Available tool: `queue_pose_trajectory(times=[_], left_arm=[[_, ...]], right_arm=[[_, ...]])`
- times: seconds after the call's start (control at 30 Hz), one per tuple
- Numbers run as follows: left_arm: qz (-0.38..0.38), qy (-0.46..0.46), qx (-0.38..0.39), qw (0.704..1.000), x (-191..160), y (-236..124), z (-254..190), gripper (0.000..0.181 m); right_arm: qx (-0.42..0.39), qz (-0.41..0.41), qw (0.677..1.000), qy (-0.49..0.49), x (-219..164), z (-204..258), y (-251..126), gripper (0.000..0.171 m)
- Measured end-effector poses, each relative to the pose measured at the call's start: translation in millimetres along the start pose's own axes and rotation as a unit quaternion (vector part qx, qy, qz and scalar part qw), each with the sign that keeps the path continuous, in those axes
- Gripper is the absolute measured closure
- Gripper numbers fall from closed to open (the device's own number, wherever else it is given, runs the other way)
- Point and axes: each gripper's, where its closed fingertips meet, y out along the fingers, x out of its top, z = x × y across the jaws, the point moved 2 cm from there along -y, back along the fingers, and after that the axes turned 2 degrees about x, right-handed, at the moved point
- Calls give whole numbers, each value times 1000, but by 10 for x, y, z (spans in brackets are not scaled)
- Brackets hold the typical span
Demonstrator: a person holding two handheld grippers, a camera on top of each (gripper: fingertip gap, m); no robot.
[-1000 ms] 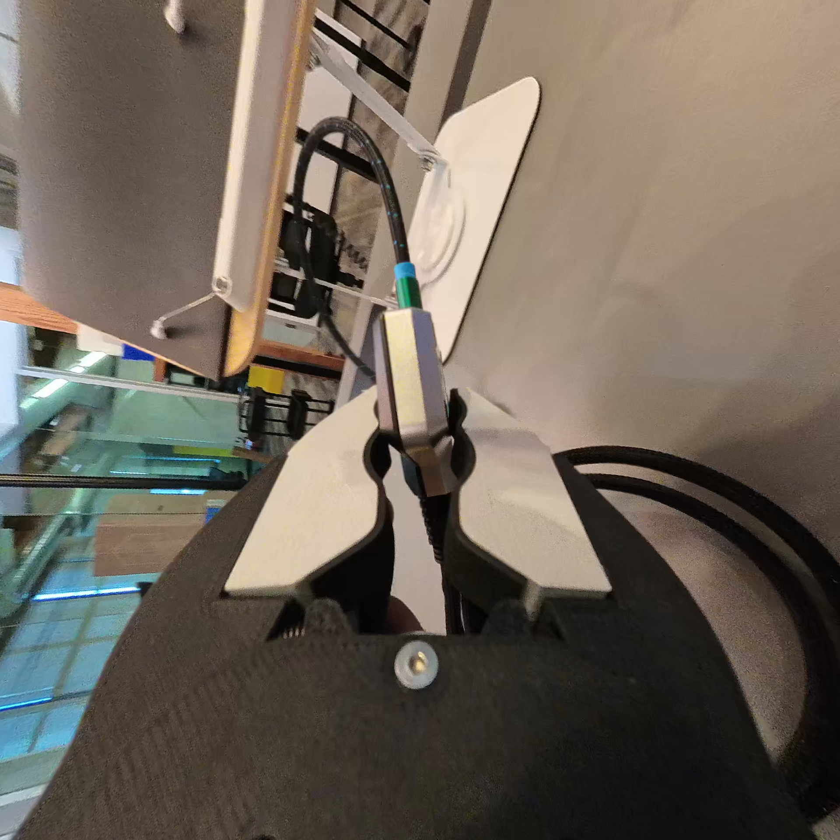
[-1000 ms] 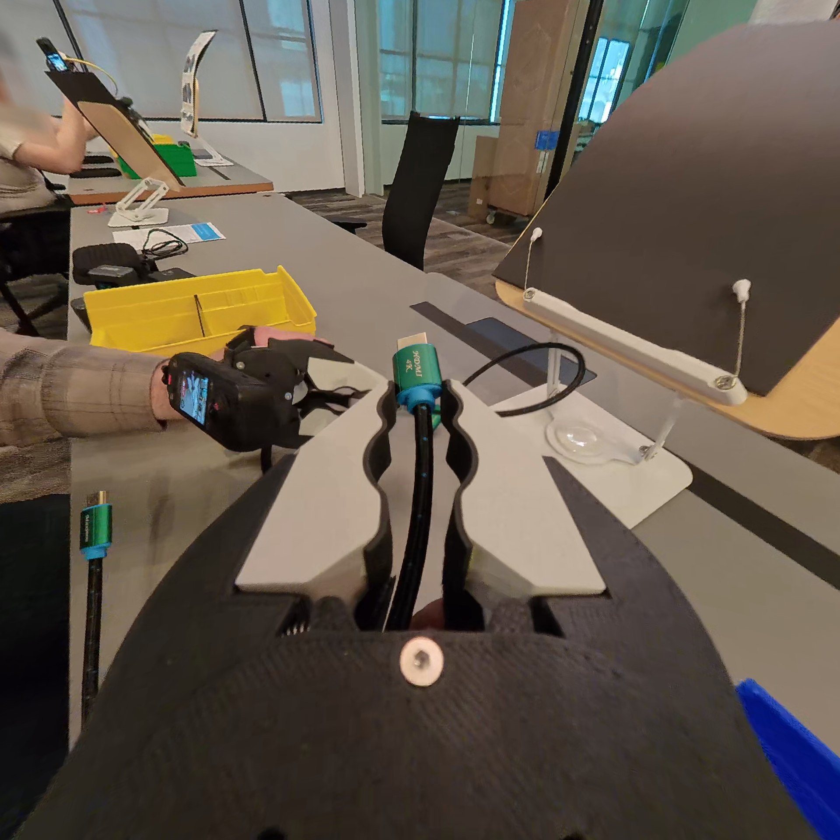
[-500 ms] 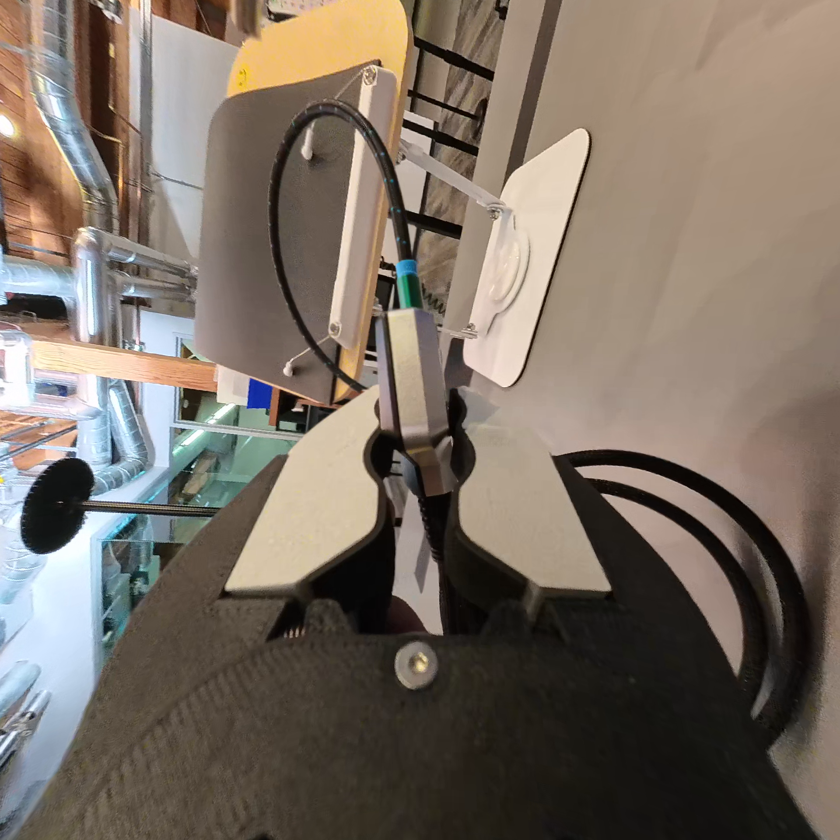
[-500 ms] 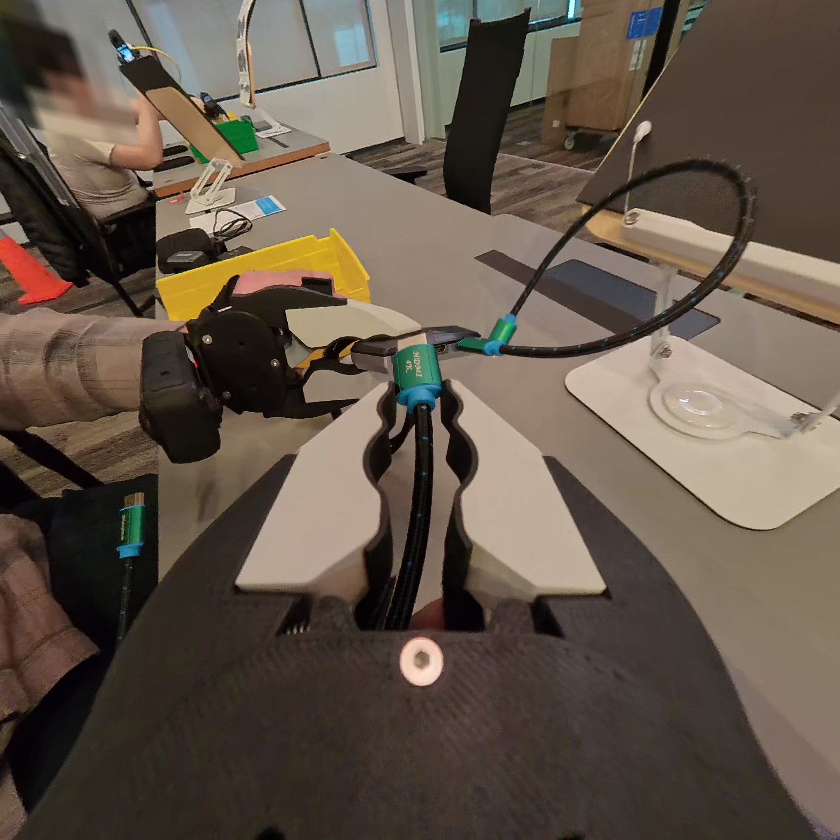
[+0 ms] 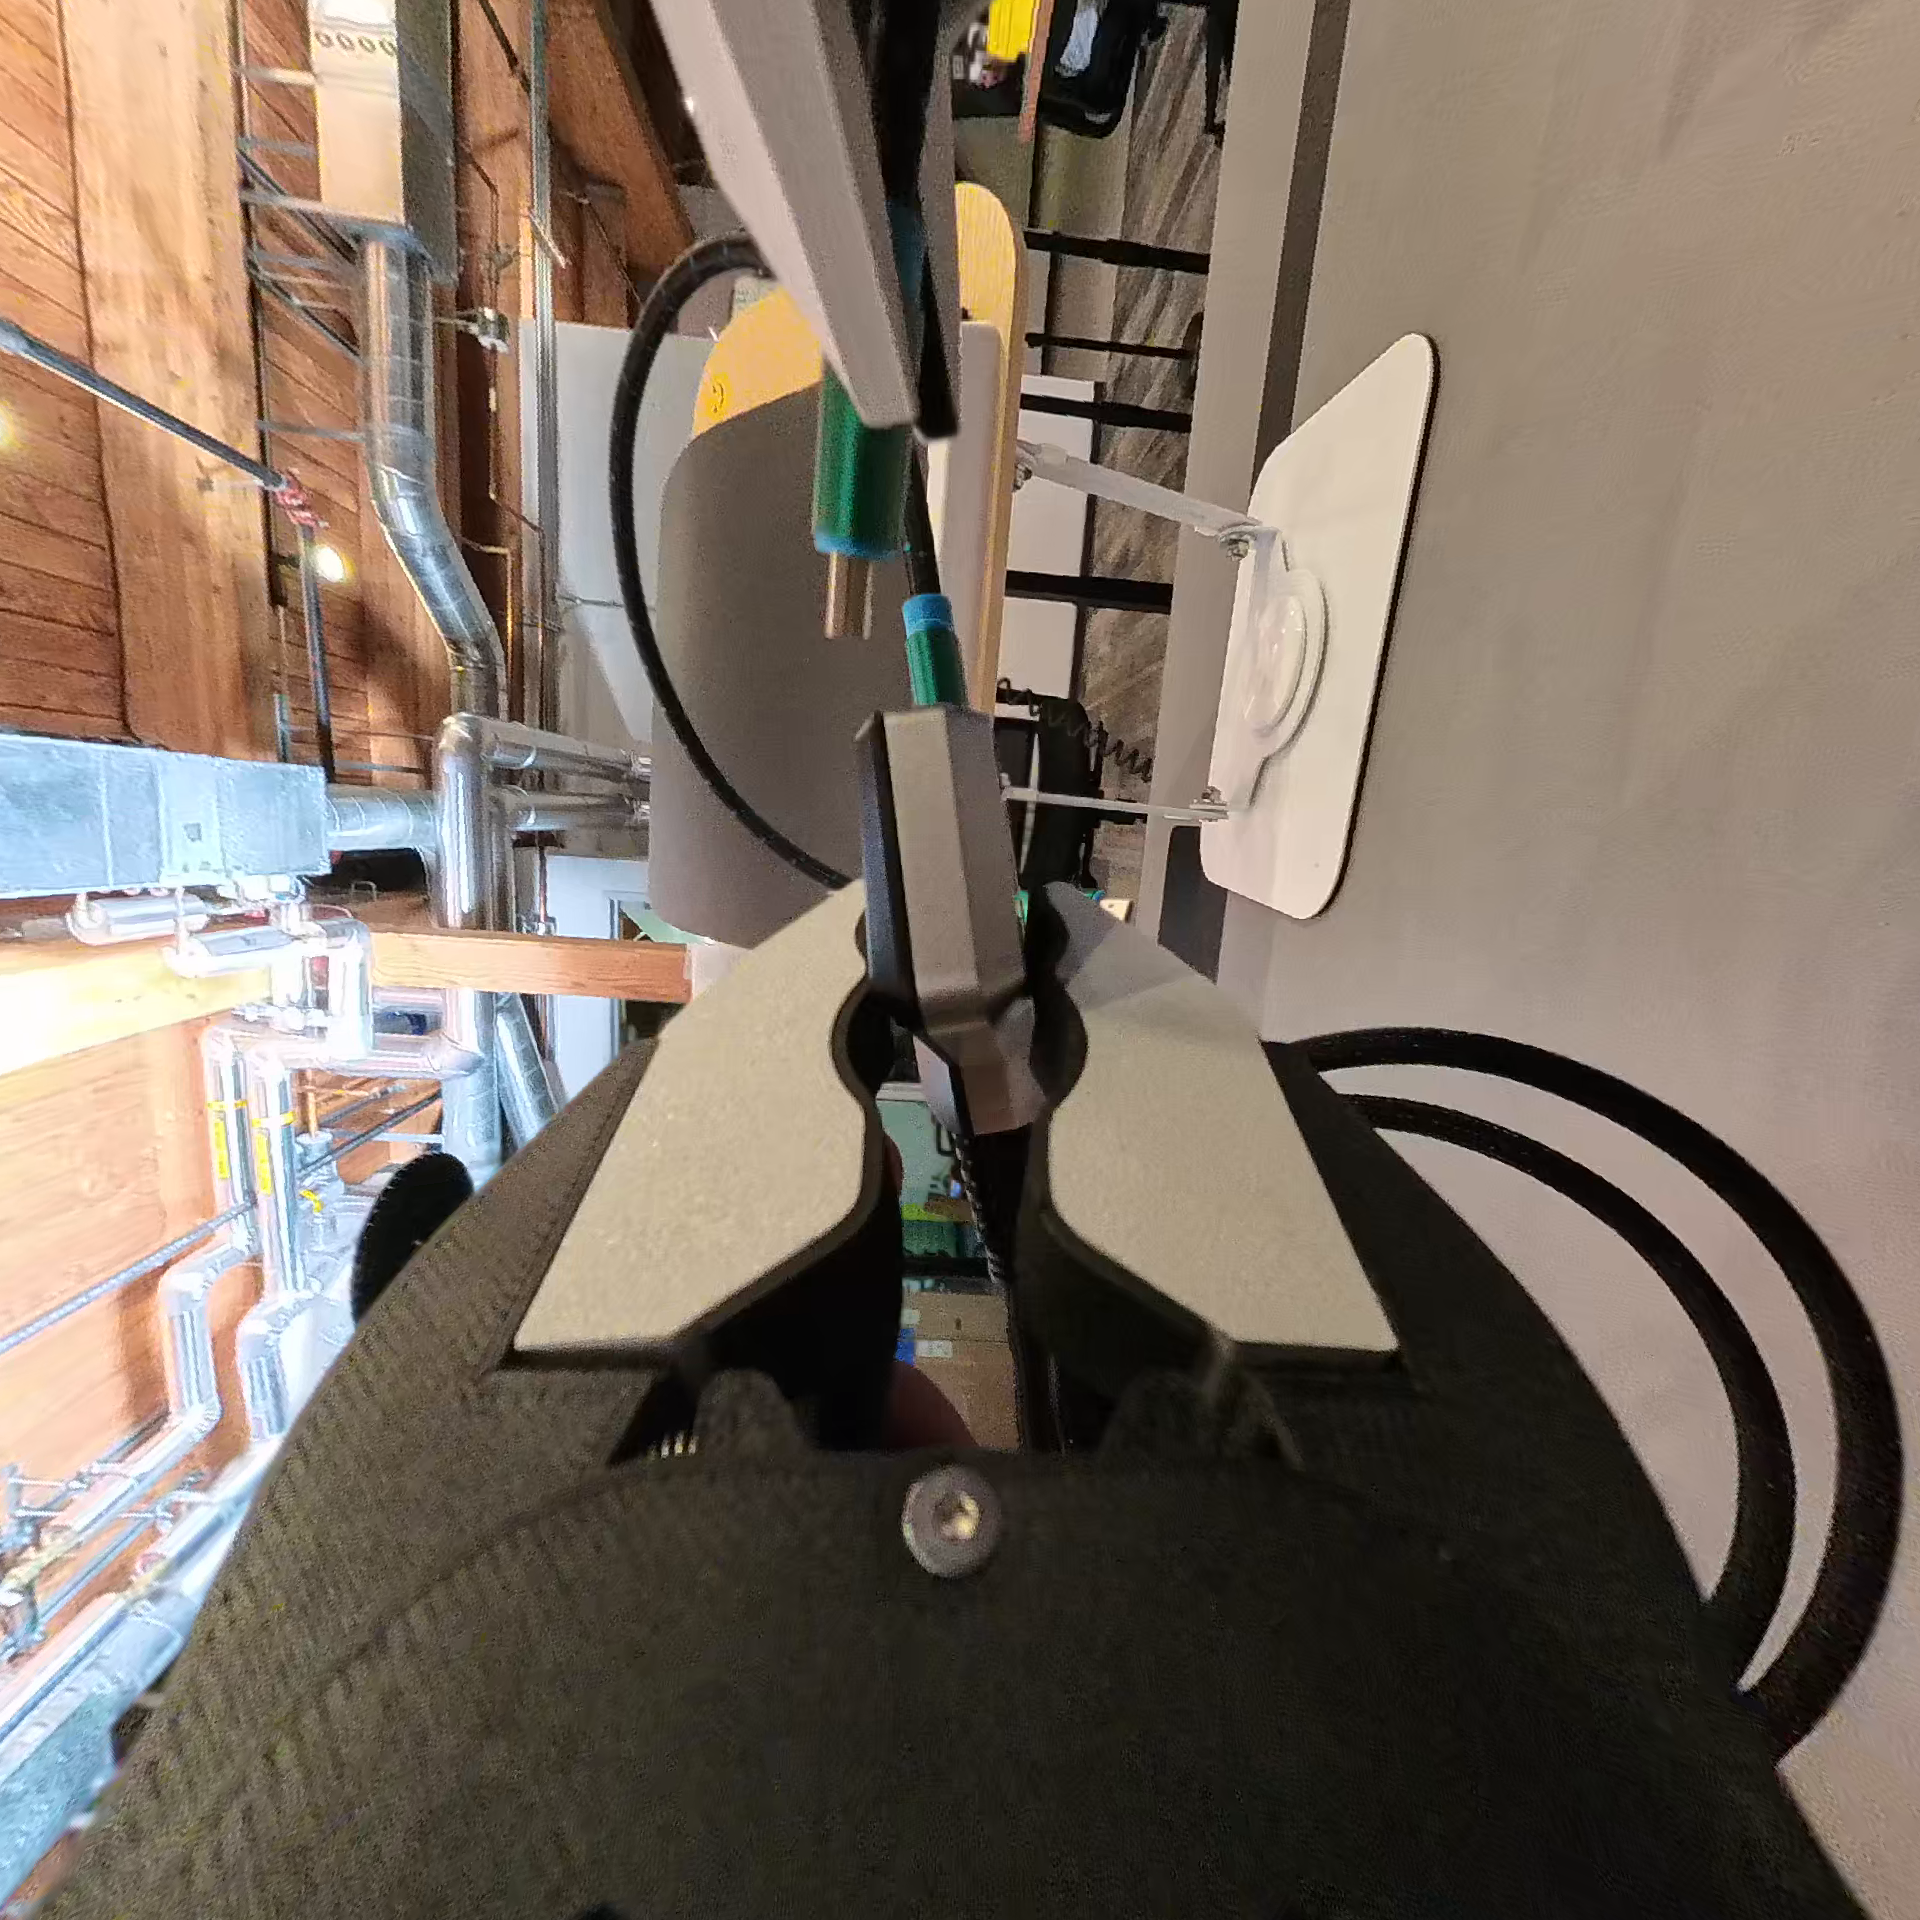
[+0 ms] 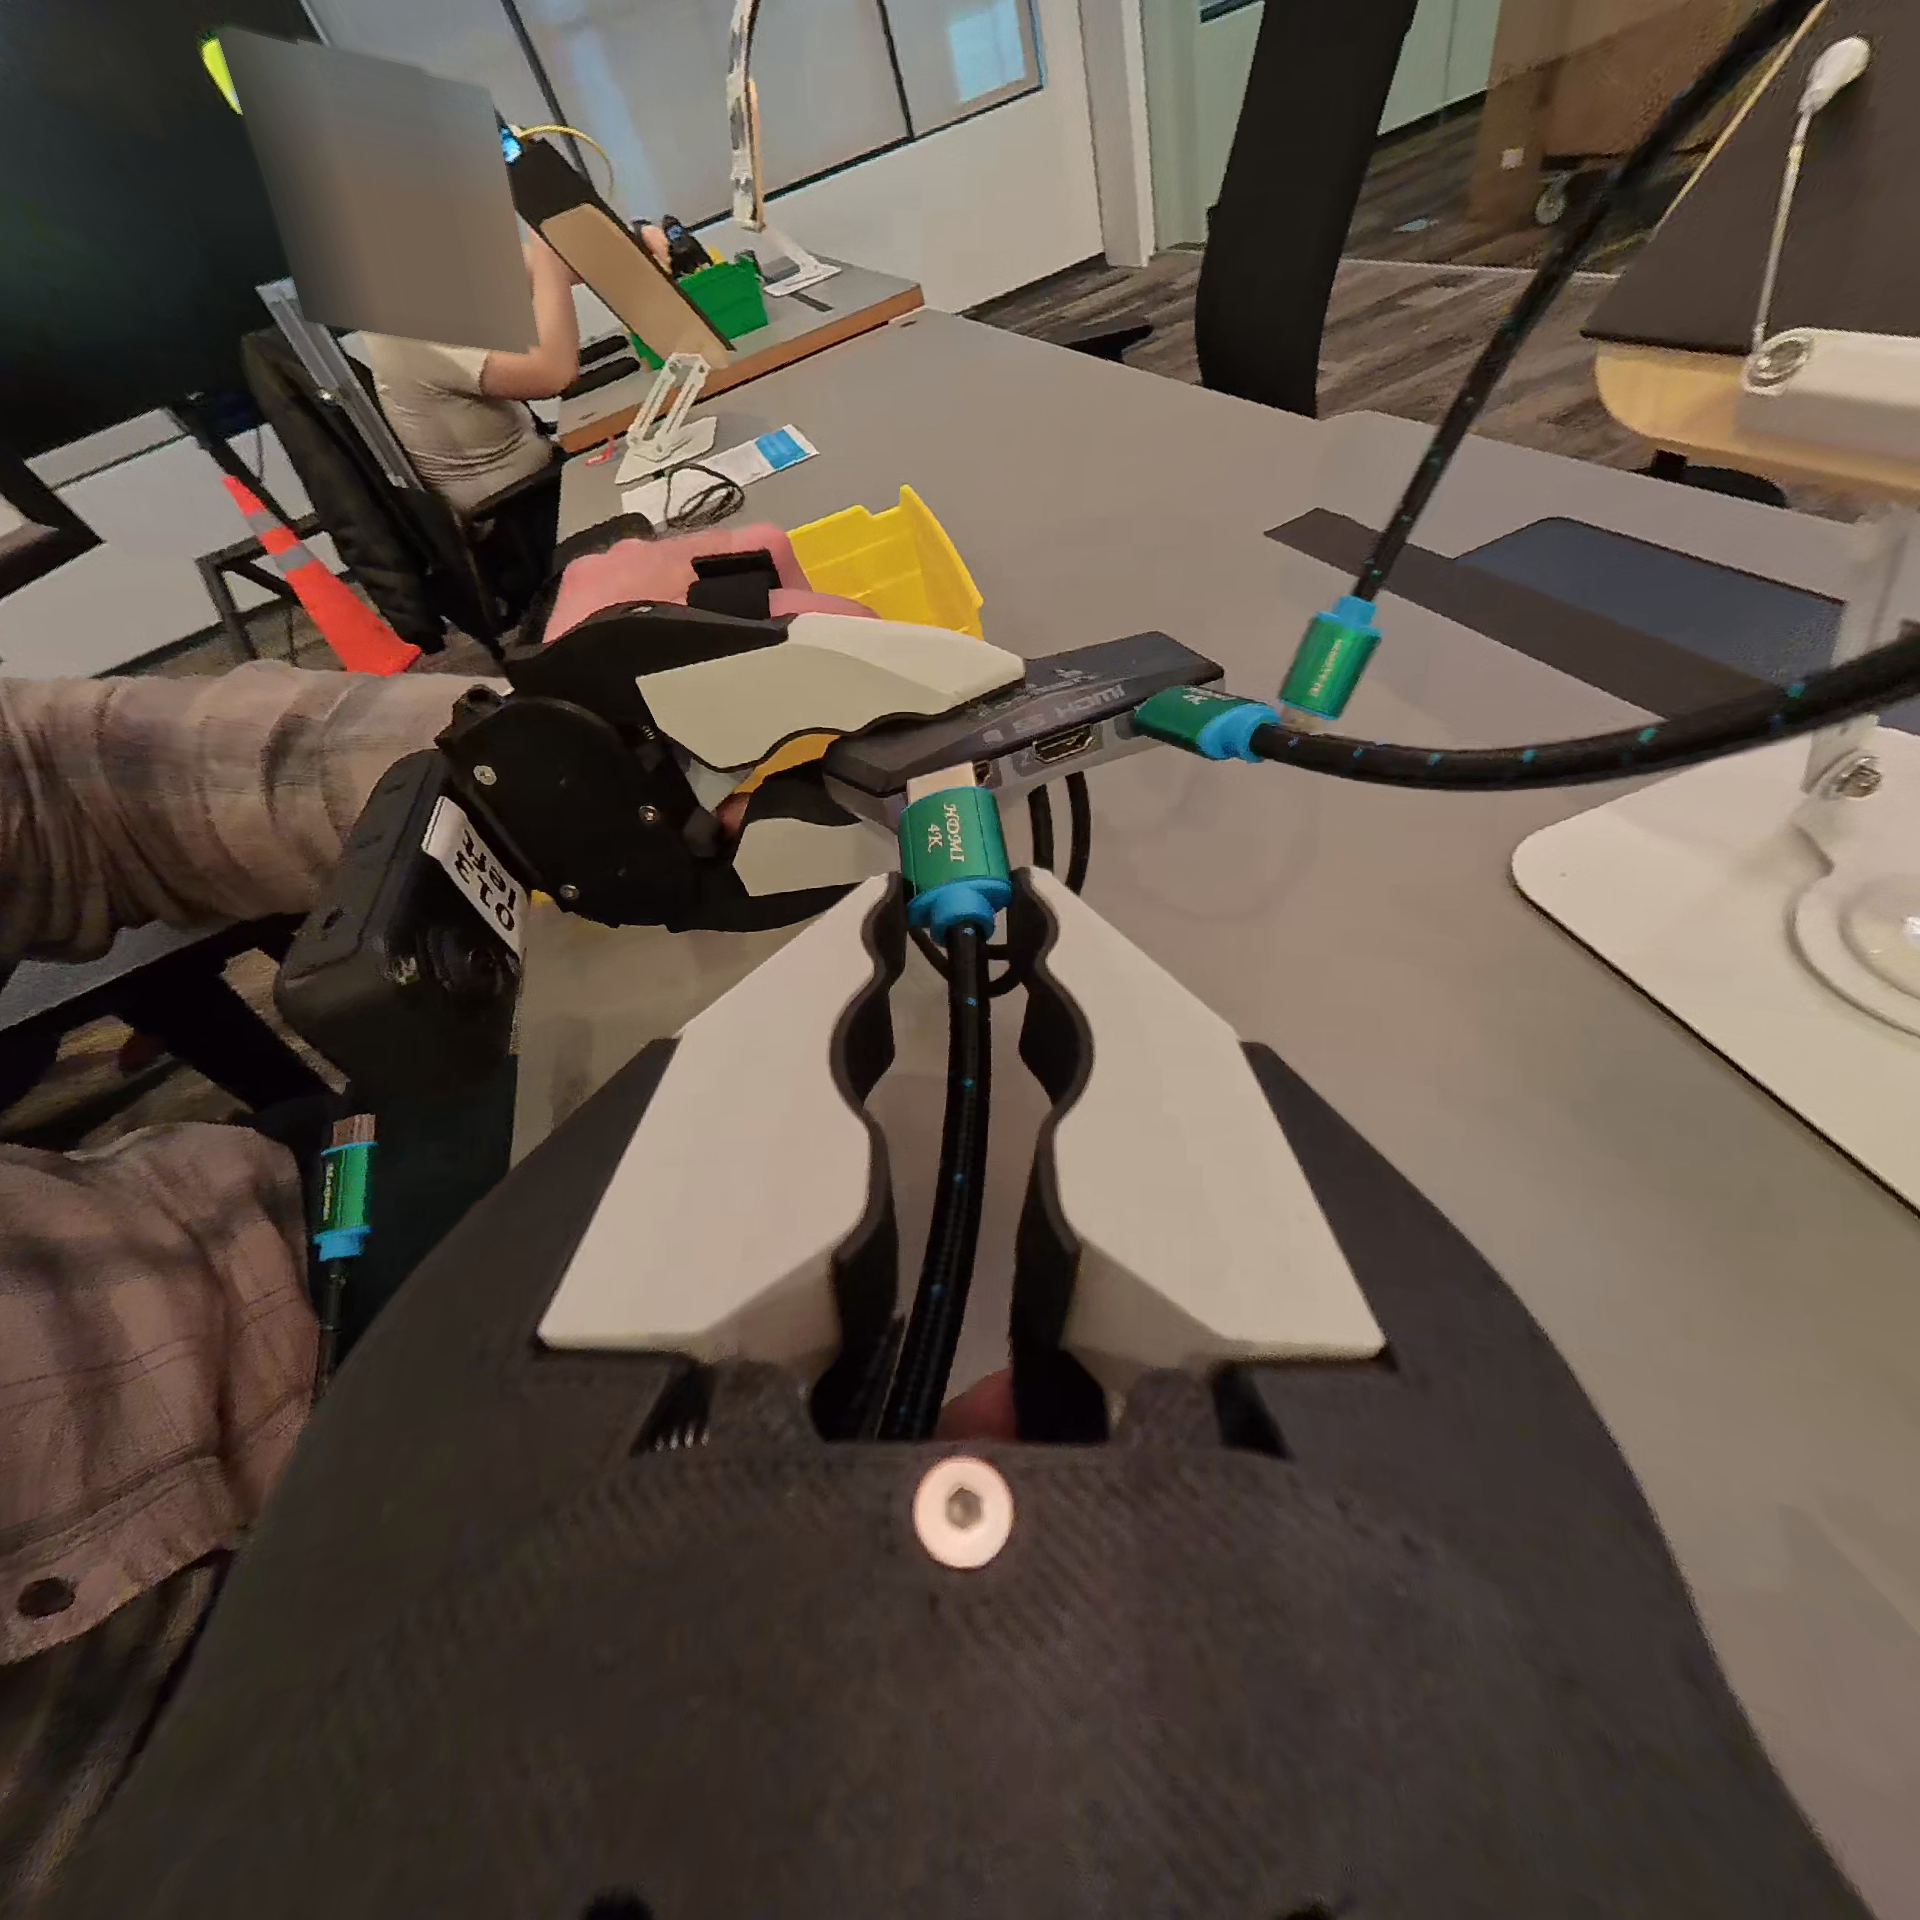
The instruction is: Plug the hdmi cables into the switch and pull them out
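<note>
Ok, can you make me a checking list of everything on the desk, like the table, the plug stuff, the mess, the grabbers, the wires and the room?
Surface: grey table, mostly bare.
Job's things: dark switch held up off the table; one green plug in its end port.
Clutter: yellow bin; white stand base.
Grippers: left gripper shut on the switch; right gripper shut on a cable just behind its plug, whose tip is at a side port.
Cables: spare plug hanging at the table edge; another plug hanging near the switch.
Surroundings: seated person; orange cone.
</note>
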Motion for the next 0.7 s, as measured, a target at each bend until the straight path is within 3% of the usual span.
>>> queue_pose_trajectory(times=[0.7], left_arm=[[-43,30,7,999,76,-108,55,159]], right_arm=[[29,20,999,-8,-63,52,71,154]])
